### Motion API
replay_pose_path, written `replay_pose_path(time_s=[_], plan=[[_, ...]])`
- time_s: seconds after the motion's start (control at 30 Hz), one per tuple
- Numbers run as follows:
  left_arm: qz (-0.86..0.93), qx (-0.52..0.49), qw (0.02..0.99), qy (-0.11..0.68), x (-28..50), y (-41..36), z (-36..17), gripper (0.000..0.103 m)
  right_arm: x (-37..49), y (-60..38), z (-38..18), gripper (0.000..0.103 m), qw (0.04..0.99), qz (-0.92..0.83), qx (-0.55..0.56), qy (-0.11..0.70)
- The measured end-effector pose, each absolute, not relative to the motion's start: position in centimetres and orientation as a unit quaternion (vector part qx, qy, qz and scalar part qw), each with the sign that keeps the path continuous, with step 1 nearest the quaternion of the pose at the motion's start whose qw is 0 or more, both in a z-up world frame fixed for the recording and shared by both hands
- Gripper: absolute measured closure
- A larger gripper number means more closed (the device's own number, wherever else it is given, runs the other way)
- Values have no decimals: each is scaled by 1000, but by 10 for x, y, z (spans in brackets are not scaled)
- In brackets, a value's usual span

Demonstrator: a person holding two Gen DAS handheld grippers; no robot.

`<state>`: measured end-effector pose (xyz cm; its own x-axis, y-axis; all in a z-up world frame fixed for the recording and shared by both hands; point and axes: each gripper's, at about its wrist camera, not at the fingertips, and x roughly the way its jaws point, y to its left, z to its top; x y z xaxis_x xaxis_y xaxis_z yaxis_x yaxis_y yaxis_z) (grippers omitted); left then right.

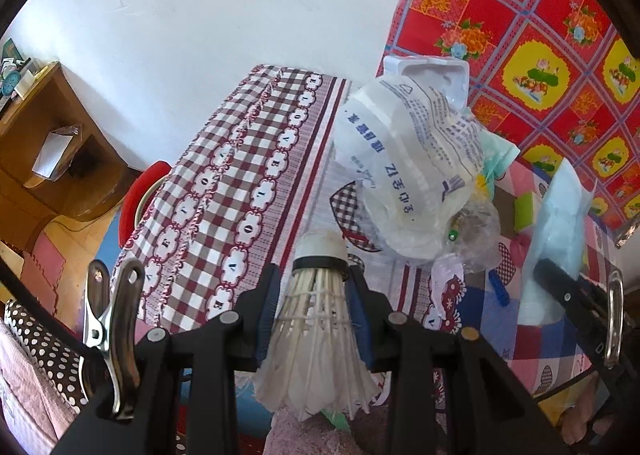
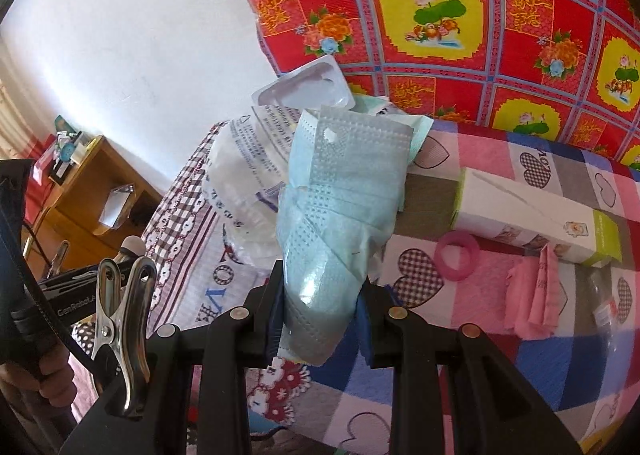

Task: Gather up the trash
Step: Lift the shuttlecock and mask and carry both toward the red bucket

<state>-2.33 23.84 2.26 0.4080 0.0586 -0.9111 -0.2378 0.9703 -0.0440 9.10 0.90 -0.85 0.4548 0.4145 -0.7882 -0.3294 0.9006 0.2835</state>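
Note:
My left gripper (image 1: 314, 295) is shut on a white feather shuttlecock (image 1: 316, 339), cork end pointing away over the checked bedcover (image 1: 224, 191). My right gripper (image 2: 322, 309) is shut on a light blue face mask in clear wrap (image 2: 340, 215), held above the patchwork bedcover (image 2: 500, 355); in the left wrist view the same mask (image 1: 556, 239) shows at the right. Behind both lies a pile of trash: a white printed plastic bag (image 1: 408, 159), a clear blister tray (image 1: 432, 73) and crumpled clear film (image 1: 476, 231). In the right wrist view the bag (image 2: 244, 175) and tray (image 2: 308, 85) sit behind the mask.
On the bed lie a white and green carton (image 2: 532, 215), a pink ring (image 2: 458, 255), a folded pink paper (image 2: 536, 295) and a blue clip (image 1: 498, 287). A red flowered cloth (image 2: 440, 15) hangs behind. A wooden shelf (image 1: 52, 151) stands at the left wall.

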Motion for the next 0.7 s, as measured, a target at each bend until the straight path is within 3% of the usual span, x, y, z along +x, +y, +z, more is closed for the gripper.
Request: replay_pose_path(time_s=[0.7], plan=[[49,-63,847,525,-39,287,41,68,56,65,-1,72,857,210,58,467]])
